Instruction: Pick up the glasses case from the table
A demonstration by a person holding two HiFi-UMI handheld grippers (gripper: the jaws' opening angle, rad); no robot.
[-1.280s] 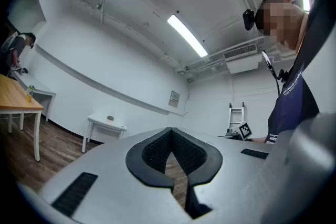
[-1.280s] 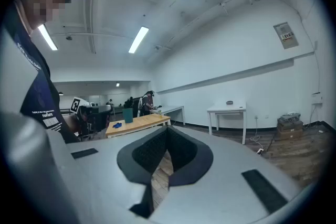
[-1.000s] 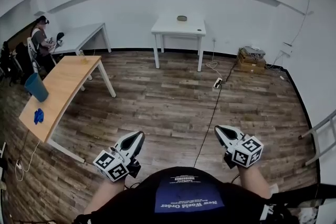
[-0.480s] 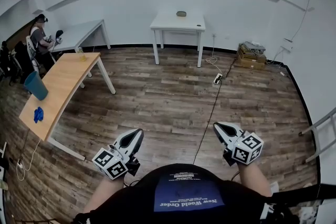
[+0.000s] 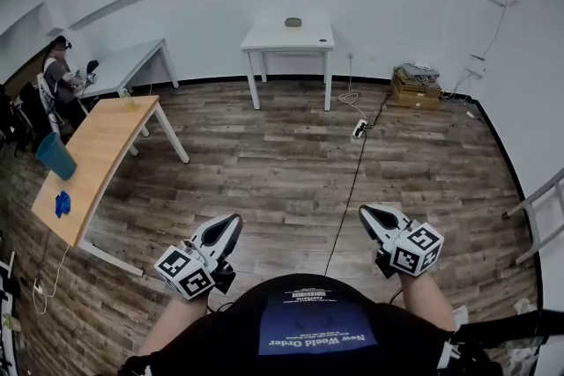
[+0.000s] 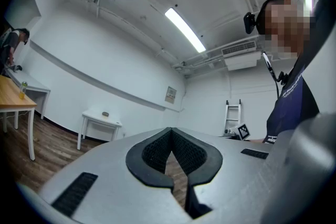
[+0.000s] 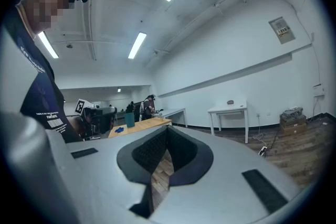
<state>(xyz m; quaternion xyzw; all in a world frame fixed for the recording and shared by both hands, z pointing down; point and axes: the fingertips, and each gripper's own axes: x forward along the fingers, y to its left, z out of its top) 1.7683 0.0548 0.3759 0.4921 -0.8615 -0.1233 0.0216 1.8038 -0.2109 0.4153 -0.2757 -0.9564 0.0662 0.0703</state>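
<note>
**Entry: glasses case, not yet reached**

Foreground, bottom of the head view: left gripper [image 5: 231,224] and right gripper [image 5: 370,214], held level and pointing up-frame; each has its jaws pressed together with nothing between them; a black cable [image 5: 352,189] runs along the plank floor between the two.
Left of frame: wooden table [image 5: 97,163], bearing a blue bin [image 5: 55,156].
Top centre, against the back wall: white table [image 5: 264,44]; on it the glasses case [image 5: 293,22], a small dark oval, well apart from both grippers; too small for detail.
Handling, as judged: probably light, with a stiff shell and a smooth, rounded, slippery lid; best pinched across its short width at mid-length, once the jaws are spread.
</note>
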